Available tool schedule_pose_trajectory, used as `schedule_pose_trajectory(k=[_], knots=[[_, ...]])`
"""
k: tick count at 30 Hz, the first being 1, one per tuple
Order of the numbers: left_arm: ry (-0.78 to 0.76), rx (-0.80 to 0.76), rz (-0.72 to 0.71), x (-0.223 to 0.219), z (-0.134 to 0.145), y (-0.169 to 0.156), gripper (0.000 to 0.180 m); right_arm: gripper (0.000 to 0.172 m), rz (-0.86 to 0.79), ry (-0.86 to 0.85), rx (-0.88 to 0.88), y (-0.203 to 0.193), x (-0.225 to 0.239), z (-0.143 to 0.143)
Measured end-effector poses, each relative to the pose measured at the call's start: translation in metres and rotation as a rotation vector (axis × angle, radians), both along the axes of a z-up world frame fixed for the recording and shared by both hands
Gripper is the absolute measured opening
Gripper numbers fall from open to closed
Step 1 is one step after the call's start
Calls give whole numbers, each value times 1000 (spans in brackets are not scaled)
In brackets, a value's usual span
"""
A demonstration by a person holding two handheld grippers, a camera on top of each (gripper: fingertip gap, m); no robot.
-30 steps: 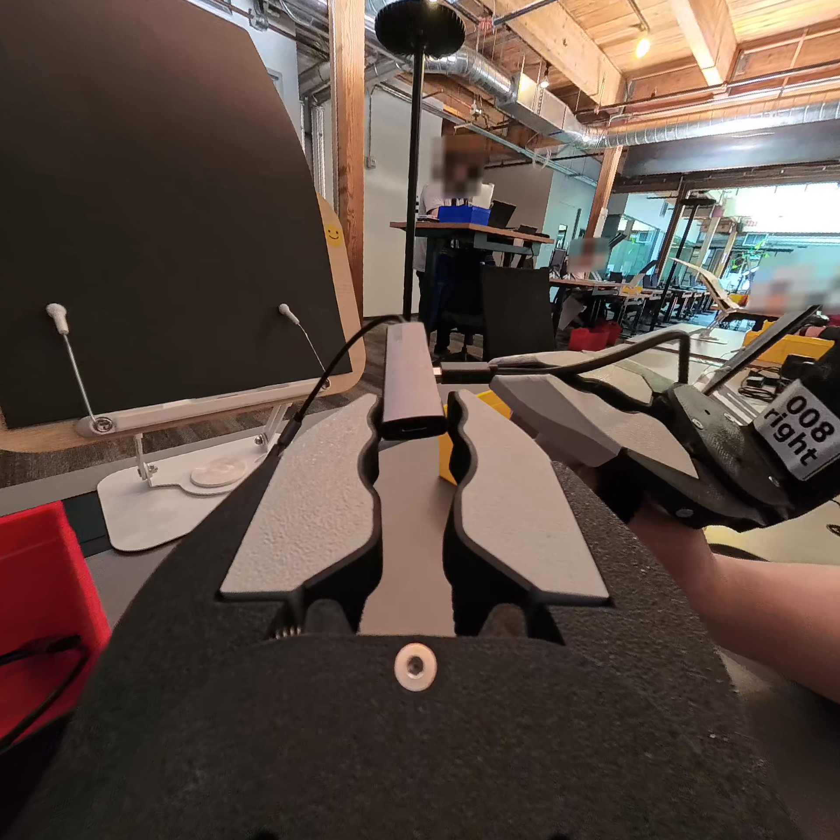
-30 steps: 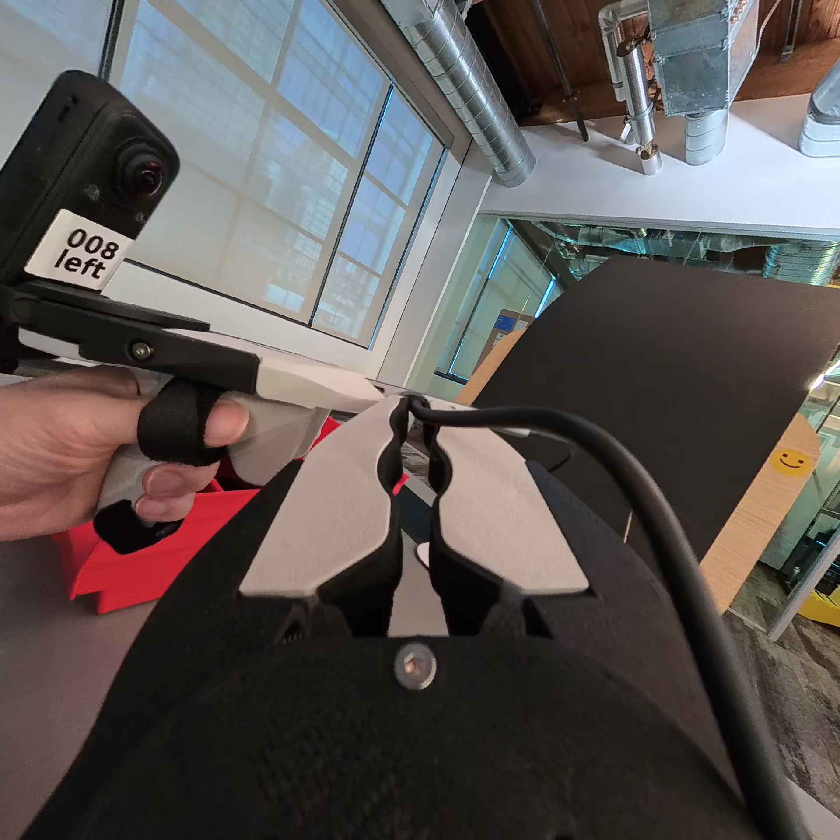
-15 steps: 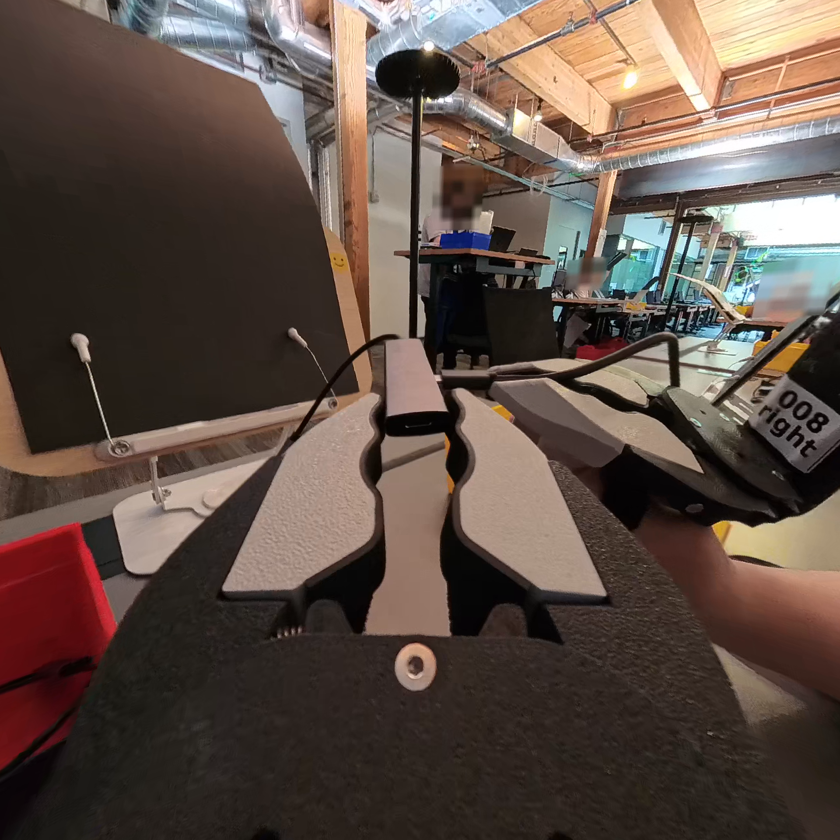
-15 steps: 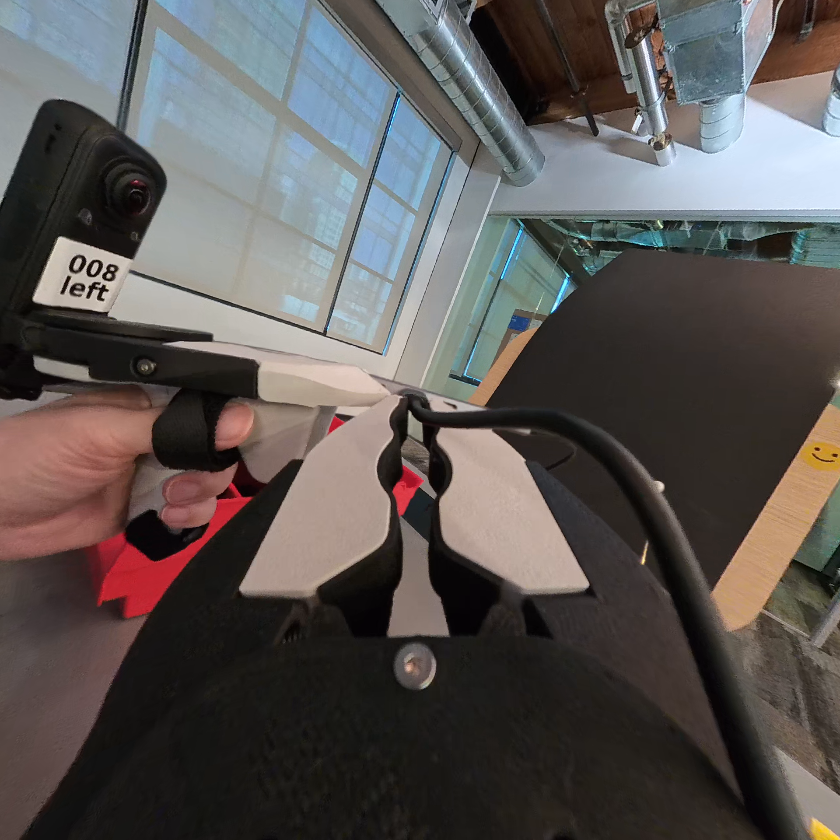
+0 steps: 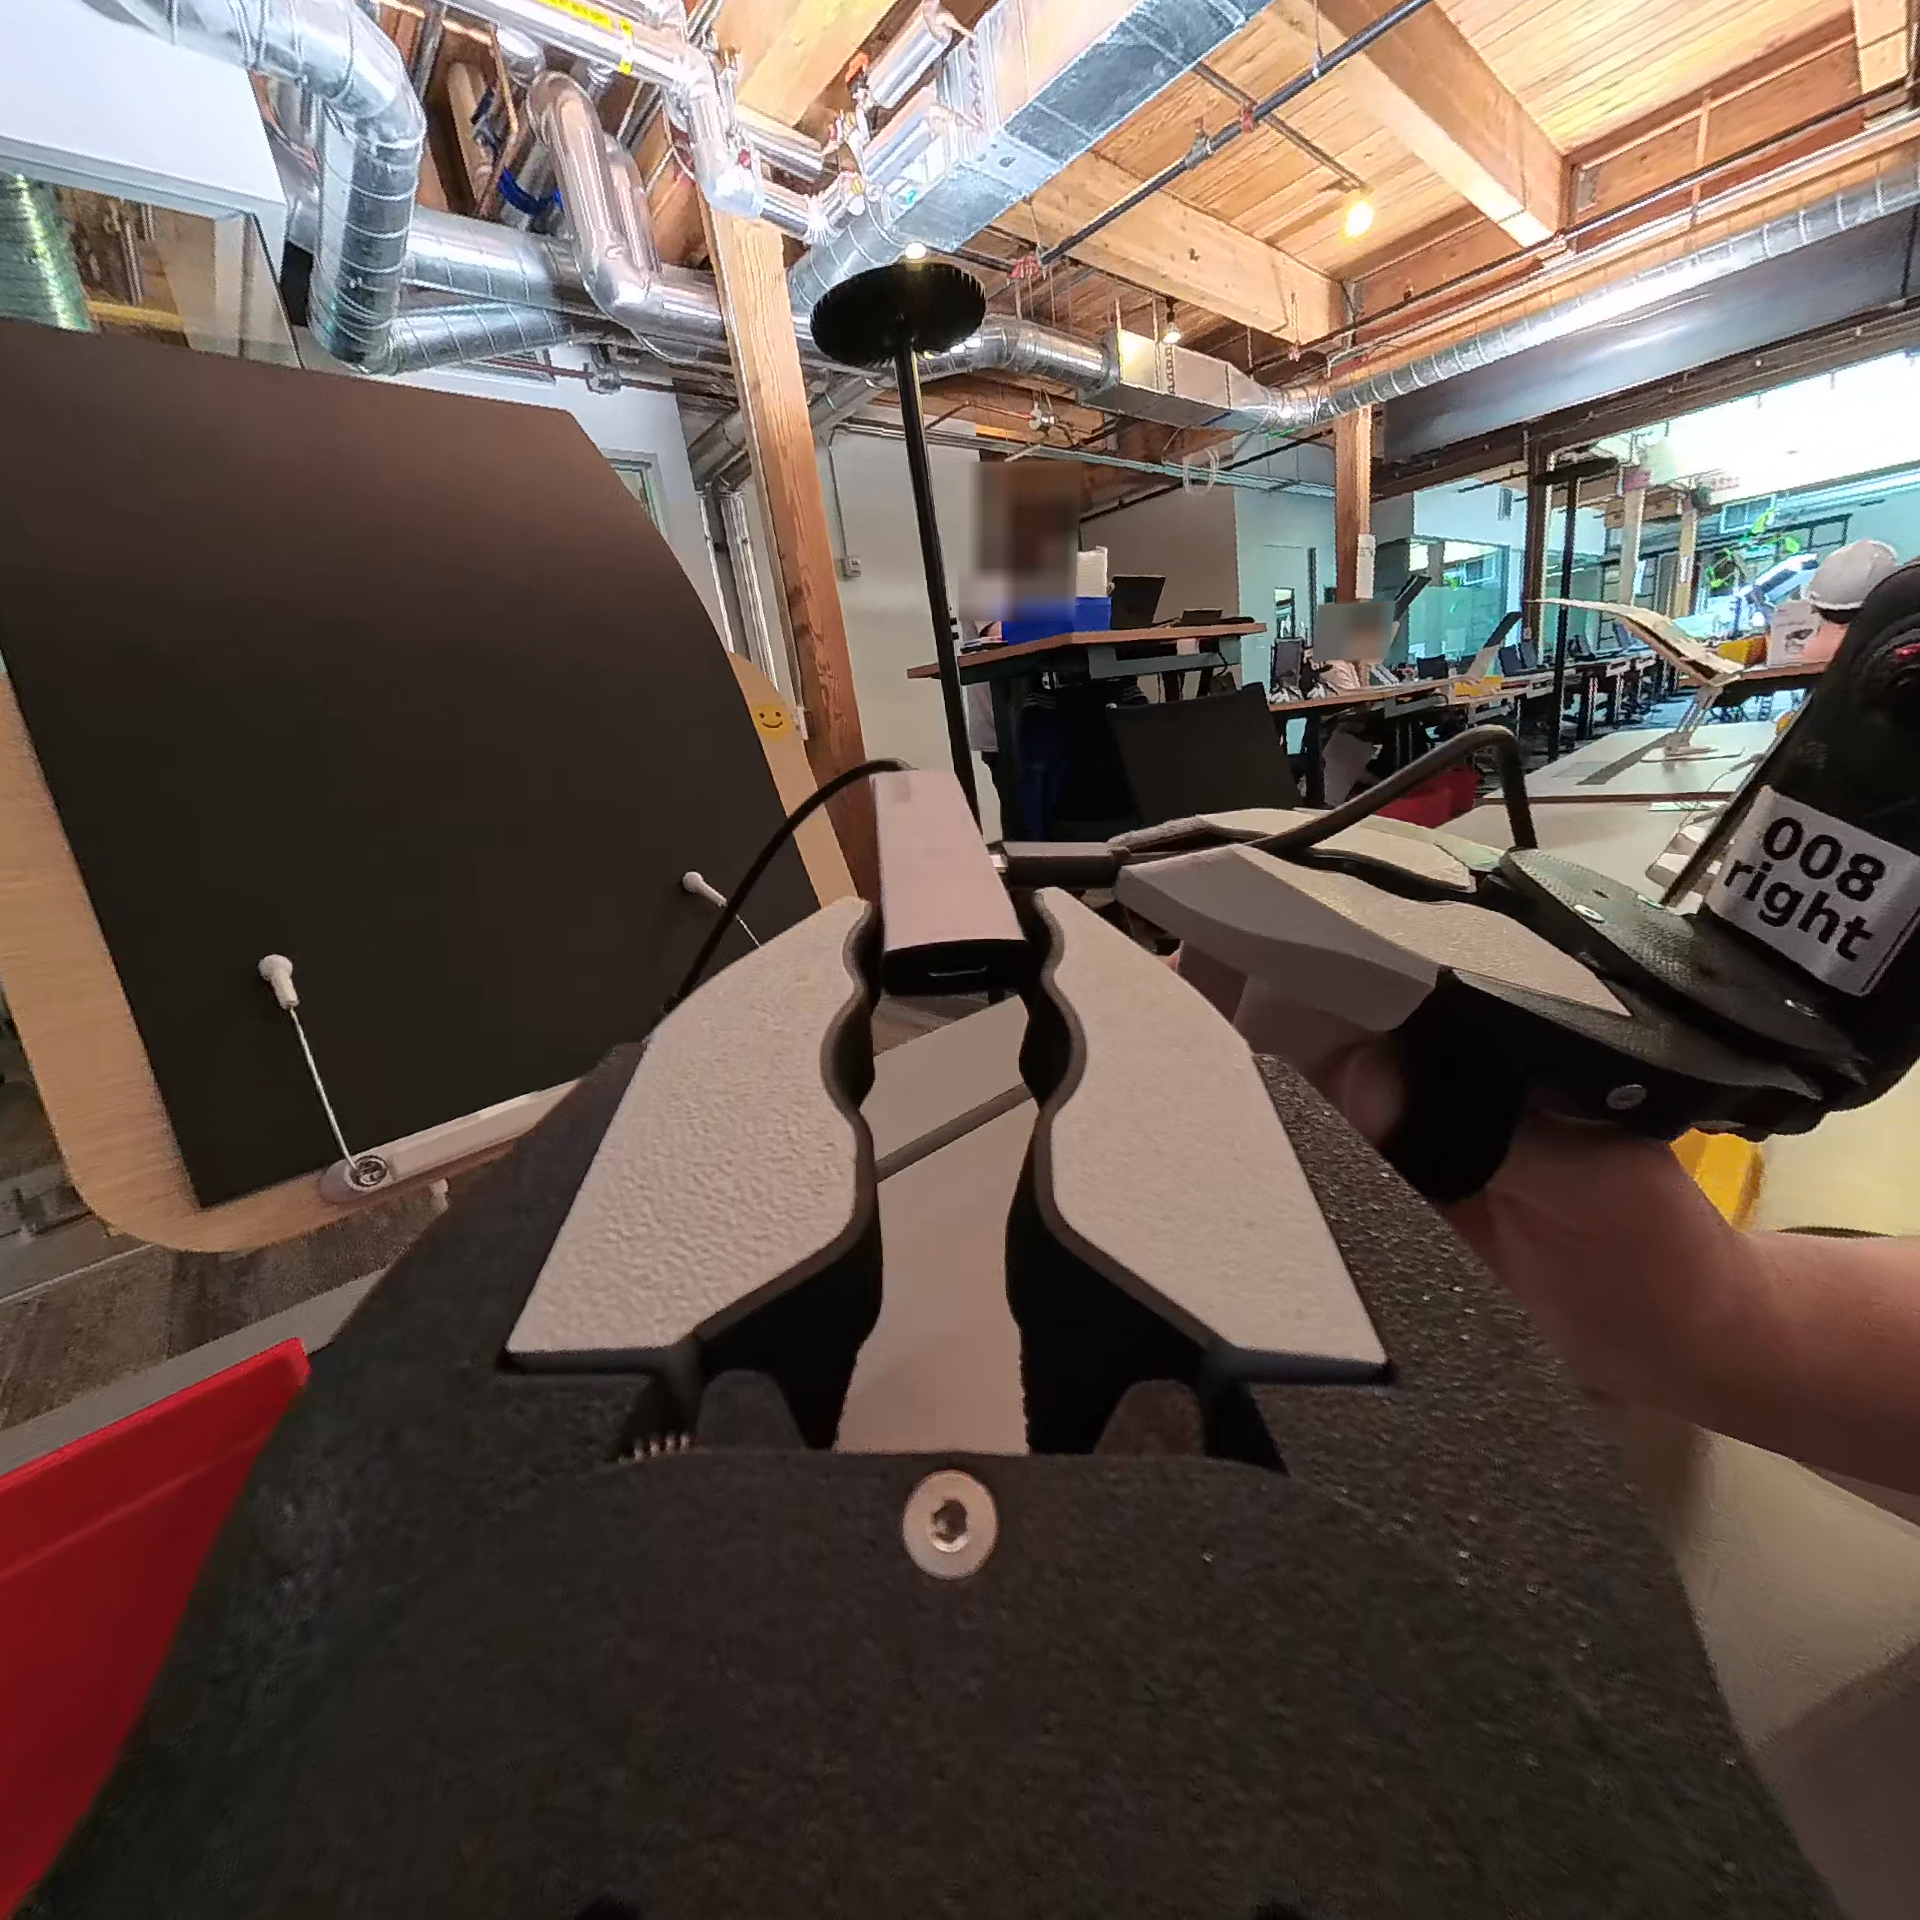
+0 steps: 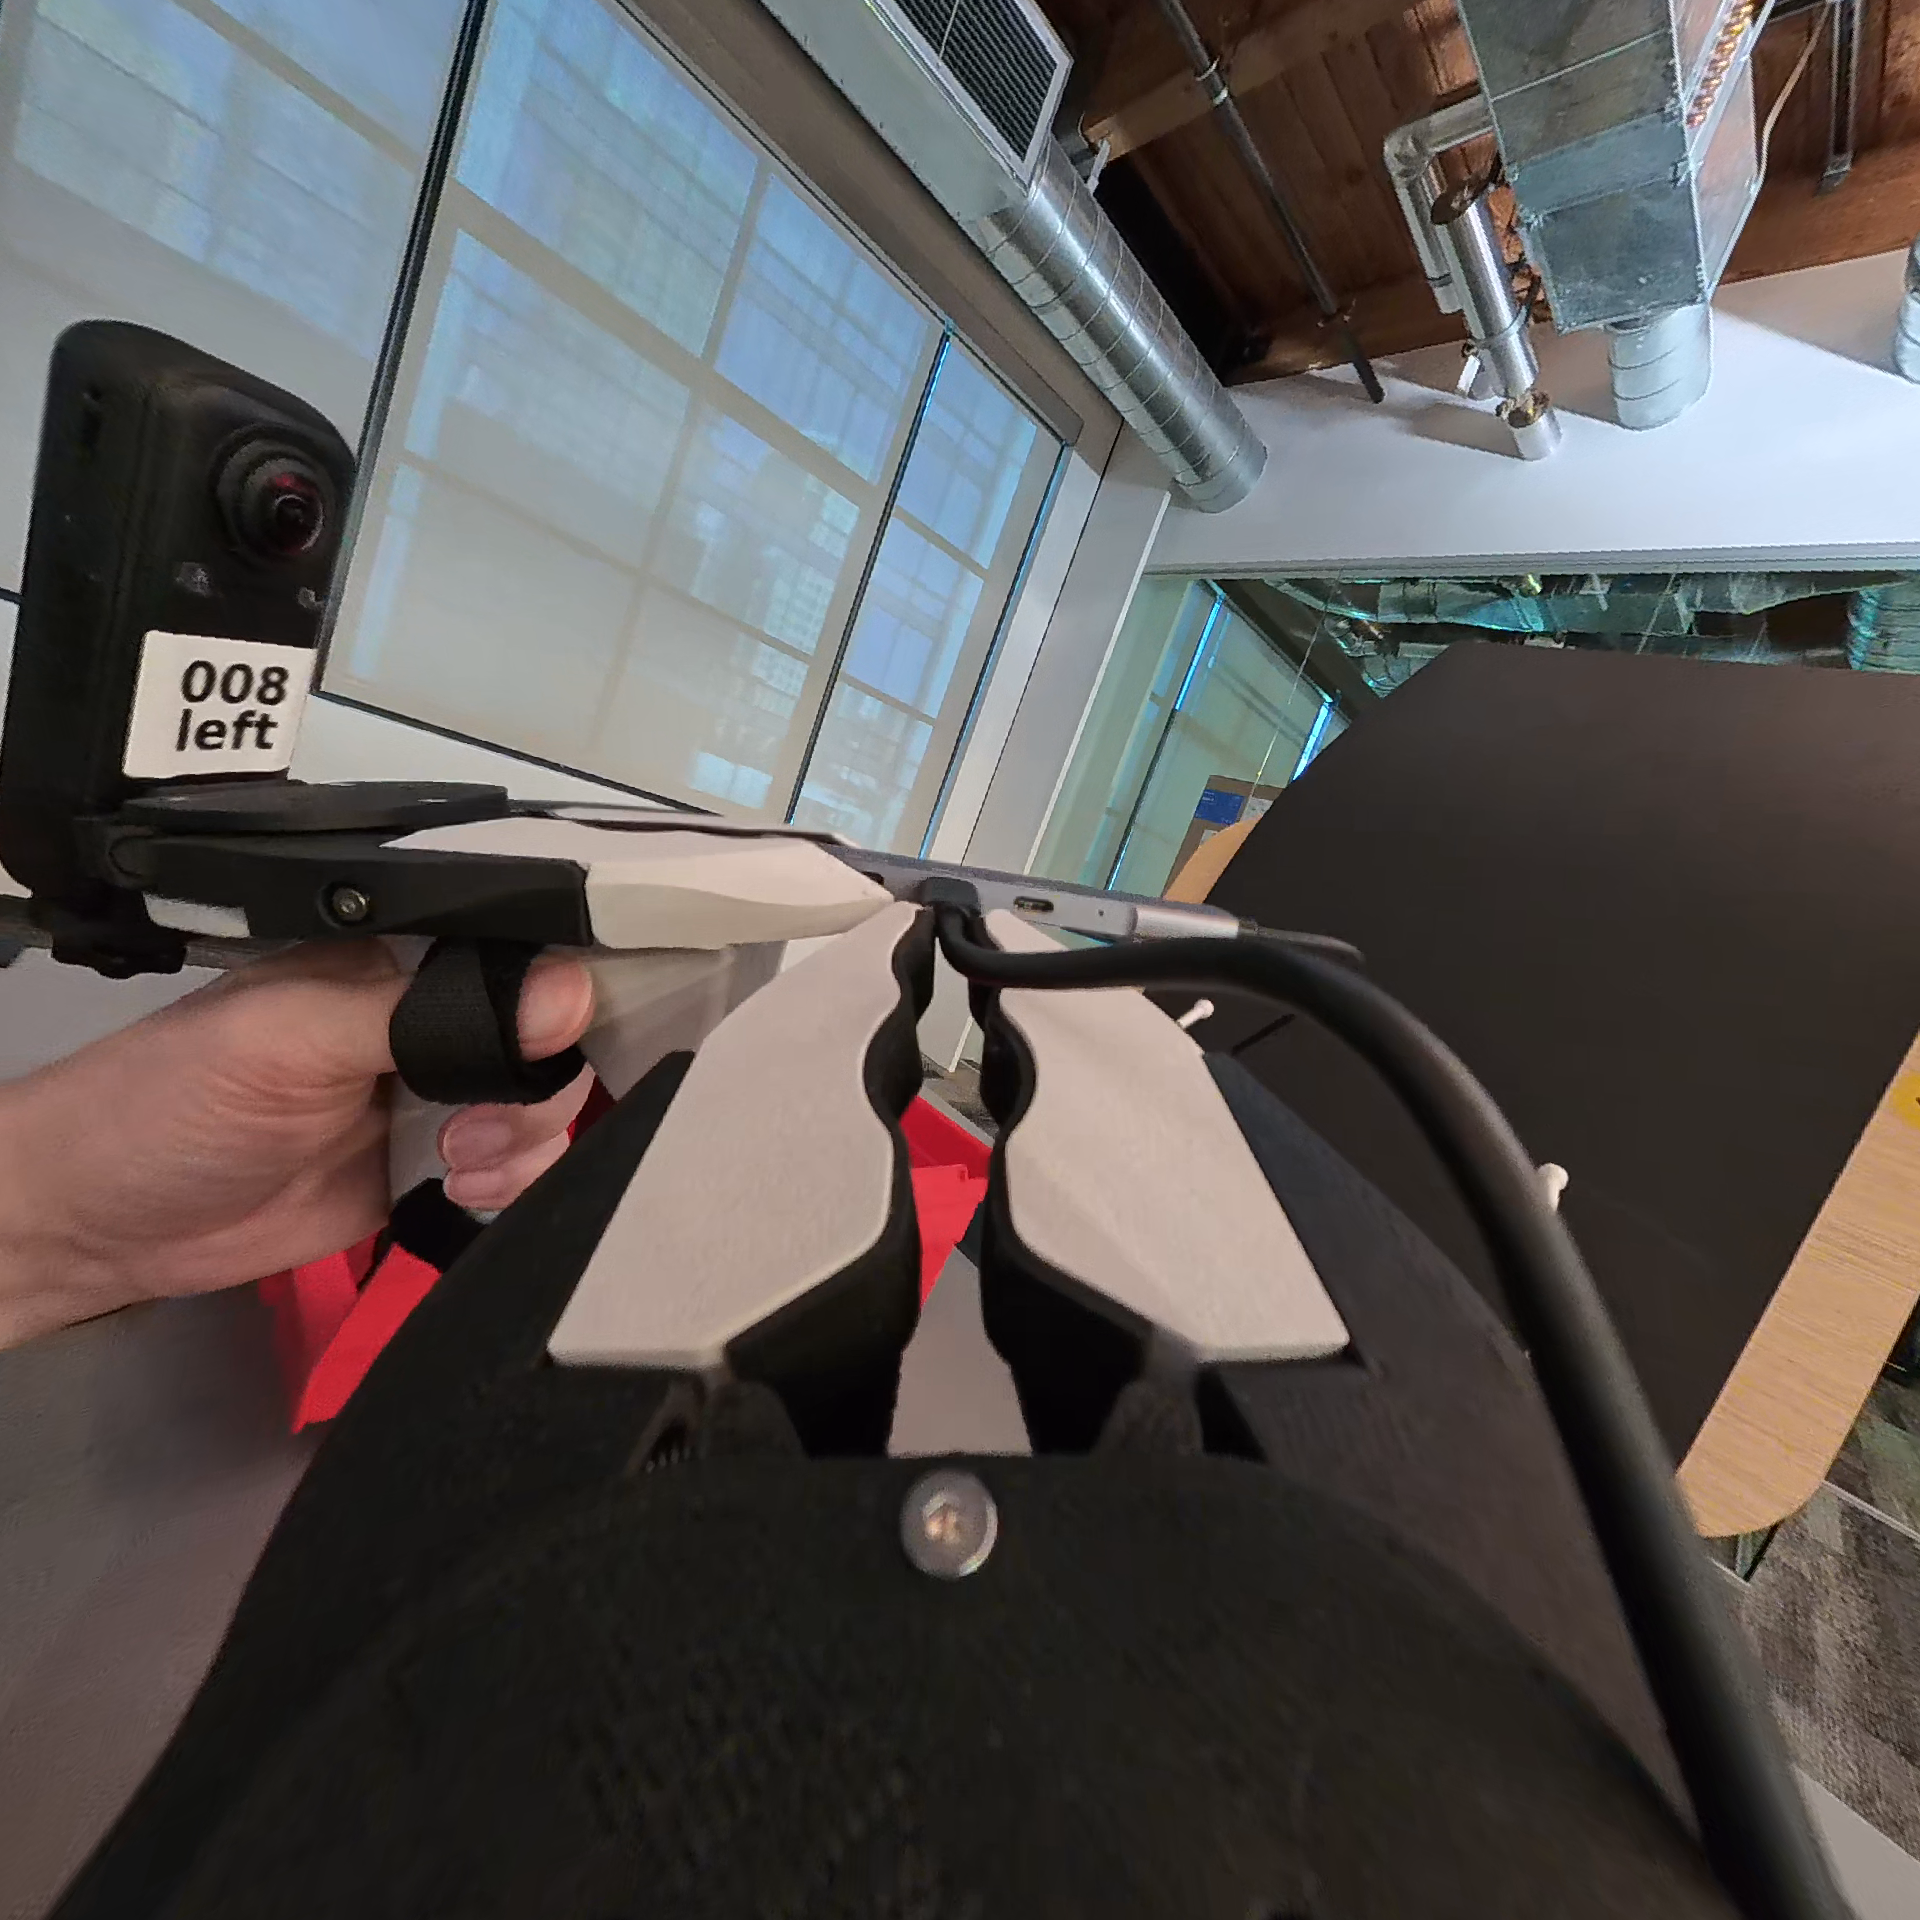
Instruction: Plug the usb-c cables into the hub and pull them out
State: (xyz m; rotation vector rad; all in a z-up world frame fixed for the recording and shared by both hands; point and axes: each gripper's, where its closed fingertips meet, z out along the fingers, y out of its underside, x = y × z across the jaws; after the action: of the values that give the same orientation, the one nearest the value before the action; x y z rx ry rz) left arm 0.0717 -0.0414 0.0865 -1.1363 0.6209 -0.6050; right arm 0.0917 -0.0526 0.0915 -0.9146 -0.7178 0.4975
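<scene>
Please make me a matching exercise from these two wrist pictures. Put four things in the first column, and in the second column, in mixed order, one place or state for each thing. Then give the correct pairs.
Things:
1. hub
2. black cable
3. red bin
4. dark board

Places or states:
A. leans on a stand, behind and to the left
B. gripped at its plug by the right gripper, at the hub's side
C. clamped at one end between the left gripper's fingers
D. low, at the left edge of the left wrist view

Pairs: 1-C, 2-B, 3-D, 4-A
</scene>
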Motion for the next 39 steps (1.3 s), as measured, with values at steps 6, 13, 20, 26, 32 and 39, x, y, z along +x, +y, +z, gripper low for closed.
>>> schedule_pose_trajectory(k=[6,13,20,26,32,39], knots=[[-4,16,-6,-1,2,-3,24,6,8,-6,8,-3,-1,2],[12,26,3,0,3,-5,24,6,13,3,14,-4,-1,2],[72,52,13,-2,2,-8,24,6,29,-28,18,-6,-4,2],[78,31,22,-3,0,-5,25,6,22,-37,3,-3,-5,0],[-39,-123,66,-8,-10,16,24,7,39,-29,-172,19,-9,-11],[-56,-162,115,-11,-16,24,24,13,77,-22,-292,27,-13,-20]])
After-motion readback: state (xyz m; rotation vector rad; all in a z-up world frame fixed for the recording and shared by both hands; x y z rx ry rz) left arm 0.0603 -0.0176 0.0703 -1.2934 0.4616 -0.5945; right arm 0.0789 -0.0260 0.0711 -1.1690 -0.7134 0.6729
